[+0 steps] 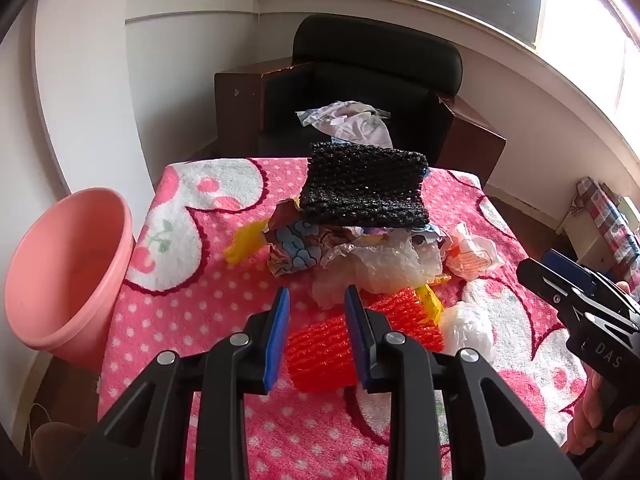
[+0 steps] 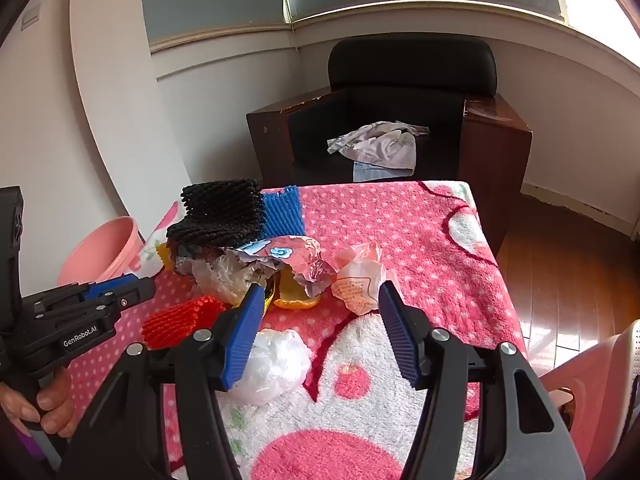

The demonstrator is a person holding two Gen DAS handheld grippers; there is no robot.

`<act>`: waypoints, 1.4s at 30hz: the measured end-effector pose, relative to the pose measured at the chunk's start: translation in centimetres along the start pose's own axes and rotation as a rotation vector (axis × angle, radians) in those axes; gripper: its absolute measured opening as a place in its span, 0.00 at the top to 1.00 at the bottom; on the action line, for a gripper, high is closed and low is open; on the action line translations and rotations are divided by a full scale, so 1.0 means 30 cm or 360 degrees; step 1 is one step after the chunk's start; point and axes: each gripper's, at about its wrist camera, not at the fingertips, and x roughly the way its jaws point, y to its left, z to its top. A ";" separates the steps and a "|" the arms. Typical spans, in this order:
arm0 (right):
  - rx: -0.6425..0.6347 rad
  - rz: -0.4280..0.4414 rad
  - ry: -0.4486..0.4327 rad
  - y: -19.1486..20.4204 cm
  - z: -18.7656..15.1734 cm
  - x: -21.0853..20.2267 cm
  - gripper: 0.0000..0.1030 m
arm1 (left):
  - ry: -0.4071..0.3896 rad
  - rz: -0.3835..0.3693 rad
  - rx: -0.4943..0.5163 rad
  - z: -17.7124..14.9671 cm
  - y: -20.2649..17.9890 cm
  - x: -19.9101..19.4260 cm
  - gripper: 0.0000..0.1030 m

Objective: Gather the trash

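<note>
While the left wrist view looks down its own fingers, the left gripper [image 1: 317,312] stands partly apart with the red foam net [image 1: 340,348] lying between and under the pads. Pads [image 1: 280,332] do not visibly press on it; right pad overlaps the net's top edge, left pad sits clear of its end. Net's long axis runs crosswise to the fingers, slanting up toward the right. Beyond the tips: crumpled clear plastic [image 1: 384,264], printed wrapper [image 1: 296,248], black foam net [image 1: 364,188] on top of the heap. Pink basin [image 1: 68,272] hangs off the table edge, well to the left of the gripper. Right gripper [image 1: 560,276] enters at far right, well apart from the red net.

From the right wrist view, the right gripper [image 2: 322,300] is wide apart, nothing between the jaws. White plastic ball [image 2: 276,364] lies just below and inside the left pad; orange-printed wrapper [image 2: 360,284] sits just ahead between the tips. Red foam net far to the left, beside the left gripper [image 2: 136,288].

Judgement: left hand is nearer the net; a squeeze across its short width, then carry left to the basin.
</note>
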 end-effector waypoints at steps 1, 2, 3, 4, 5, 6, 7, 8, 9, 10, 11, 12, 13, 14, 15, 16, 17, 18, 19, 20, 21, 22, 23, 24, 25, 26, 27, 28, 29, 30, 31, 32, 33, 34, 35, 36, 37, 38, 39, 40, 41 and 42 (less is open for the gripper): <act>0.0003 0.0000 0.0002 -0.001 0.001 -0.001 0.42 | -0.0003 0.0004 0.0004 0.000 0.000 0.000 0.73; 0.0002 -0.0002 0.0000 -0.001 0.003 -0.004 0.42 | -0.0002 0.0009 0.0009 0.000 -0.001 0.000 0.73; 0.0000 -0.0002 -0.0002 -0.001 0.004 -0.005 0.42 | 0.0002 0.0007 0.0005 0.000 -0.001 0.001 0.73; -0.0002 -0.0003 -0.0004 -0.001 0.006 -0.007 0.42 | -0.0001 0.0005 0.0006 0.000 -0.001 0.000 0.73; -0.0003 -0.0004 -0.0004 0.000 0.008 -0.008 0.42 | 0.0001 0.0003 0.0005 -0.001 -0.001 0.000 0.73; -0.0003 -0.0003 -0.0003 -0.008 0.001 -0.003 0.42 | 0.0004 0.0001 0.0003 -0.001 -0.001 0.000 0.73; -0.0004 -0.0004 -0.0001 -0.008 0.001 -0.001 0.42 | 0.0005 0.0003 0.0002 -0.002 -0.001 0.000 0.73; -0.0005 -0.0002 -0.0001 -0.008 0.001 0.000 0.42 | 0.0005 0.0004 0.0001 -0.002 0.000 -0.001 0.73; -0.0006 -0.0002 -0.0002 -0.008 0.001 0.001 0.42 | 0.0005 0.0003 -0.0001 -0.002 0.000 -0.002 0.73; 0.0003 0.0002 -0.0015 -0.007 0.003 -0.019 0.42 | 0.0007 0.0006 0.0001 0.000 0.005 0.002 0.73; 0.0002 0.0002 -0.0017 -0.006 0.002 -0.019 0.42 | 0.0008 0.0007 -0.0001 0.000 0.007 0.004 0.73; 0.0001 0.0003 -0.0020 -0.006 0.001 -0.019 0.42 | 0.0009 0.0009 -0.0003 -0.002 0.011 0.021 0.73; 0.0001 0.0004 -0.0022 -0.005 0.001 -0.019 0.42 | 0.0010 0.0007 0.0000 -0.002 0.012 0.023 0.73; 0.0002 0.0007 -0.0024 -0.007 0.004 -0.019 0.42 | 0.0009 0.0005 -0.0002 -0.002 0.013 0.025 0.73; 0.0002 0.0008 -0.0027 -0.009 0.006 -0.019 0.42 | 0.0012 0.0007 0.0004 0.000 0.010 0.021 0.73; 0.0000 0.0008 -0.0029 -0.009 0.005 -0.018 0.42 | 0.0011 0.0008 0.0005 0.000 0.011 0.022 0.73; 0.0009 0.0005 -0.0027 -0.015 0.012 -0.016 0.42 | 0.0011 0.0009 0.0004 0.000 0.012 0.022 0.73; 0.0008 0.0004 -0.0031 -0.014 0.012 -0.017 0.42 | 0.0012 0.0008 0.0004 0.001 0.010 0.021 0.73; 0.0009 0.0003 -0.0033 -0.014 0.013 -0.017 0.42 | 0.0013 0.0009 0.0005 0.001 0.010 0.020 0.73; 0.0010 0.0002 -0.0034 -0.014 0.013 -0.016 0.42 | 0.0014 0.0008 0.0004 0.001 0.011 0.022 0.73; 0.0010 0.0001 -0.0037 -0.013 0.014 -0.018 0.42 | 0.0014 0.0009 0.0004 0.000 0.011 0.018 0.73; 0.0011 0.0002 -0.0038 -0.013 0.014 -0.017 0.42 | 0.0016 0.0008 0.0003 0.000 0.014 0.020 0.73; 0.0012 0.0002 -0.0038 -0.013 0.014 -0.017 0.42 | 0.0014 0.0009 0.0004 -0.001 0.014 0.019 0.73; 0.0012 0.0002 -0.0036 -0.013 0.014 -0.016 0.42 | 0.0015 0.0008 0.0003 -0.001 0.016 0.021 0.73; 0.0012 0.0000 -0.0036 -0.012 0.015 -0.018 0.42 | 0.0014 0.0008 0.0004 -0.001 0.013 0.019 0.73; 0.0013 0.0000 -0.0035 -0.011 0.015 -0.018 0.42 | 0.0014 0.0010 0.0003 -0.002 0.012 0.019 0.73; 0.0016 0.0000 -0.0035 -0.012 0.015 -0.017 0.42 | 0.0014 0.0010 0.0002 -0.002 0.014 0.020 0.73; 0.0019 0.0000 -0.0035 -0.011 0.016 -0.017 0.42 | 0.0014 0.0011 0.0001 0.000 0.015 0.016 0.73; 0.0022 0.0001 -0.0036 -0.013 0.014 -0.017 0.42 | 0.0015 0.0010 -0.0001 0.002 0.019 0.014 0.73; 0.0019 0.0000 -0.0036 -0.013 0.015 -0.017 0.42 | 0.0015 0.0013 -0.0007 -0.001 0.022 0.017 0.73; 0.0018 0.0000 -0.0038 -0.011 0.016 -0.018 0.42 | 0.0015 0.0014 -0.0010 -0.001 0.023 0.018 0.73; 0.0019 0.0001 -0.0040 -0.013 0.014 -0.019 0.42 | 0.0016 0.0013 -0.0012 -0.002 0.024 0.019 0.73; 0.0019 0.0001 -0.0041 -0.011 0.014 -0.019 0.42 | 0.0015 0.0013 -0.0013 -0.003 0.024 0.018 0.73; 0.0021 0.0001 -0.0042 -0.011 0.014 -0.019 0.42 | 0.0015 0.0016 -0.0012 -0.003 0.024 0.018 0.73; 0.0022 0.0000 -0.0041 -0.012 0.014 -0.020 0.42 | 0.0014 0.0015 -0.0013 -0.003 0.024 0.018 0.73; 0.0023 0.0000 -0.0042 -0.012 0.015 -0.020 0.42 | 0.0015 0.0014 -0.0013 -0.003 0.024 0.018 0.73; 0.0023 0.0000 -0.0042 -0.011 0.015 -0.020 0.42 | 0.0014 0.0015 -0.0013 -0.003 0.025 0.018 0.73; 0.0024 0.0000 -0.0044 -0.012 0.014 -0.022 0.42 | 0.0014 0.0015 -0.0013 -0.003 0.024 0.018 0.73; 0.0024 0.0000 -0.0045 -0.012 0.015 -0.022 0.42 | 0.0013 0.0016 -0.0015 -0.003 0.025 0.018 0.73; 0.0025 0.0000 -0.0047 -0.012 0.015 -0.023 0.42 | 0.0013 0.0016 -0.0019 -0.003 0.027 0.018 0.73; 0.0026 0.0000 -0.0050 -0.013 0.015 -0.025 0.42 | 0.0012 0.0017 -0.0021 -0.003 0.027 0.017 0.73; 0.0027 0.0000 -0.0052 -0.012 0.016 -0.025 0.42 | 0.0011 0.0017 -0.0023 -0.003 0.029 0.018 0.73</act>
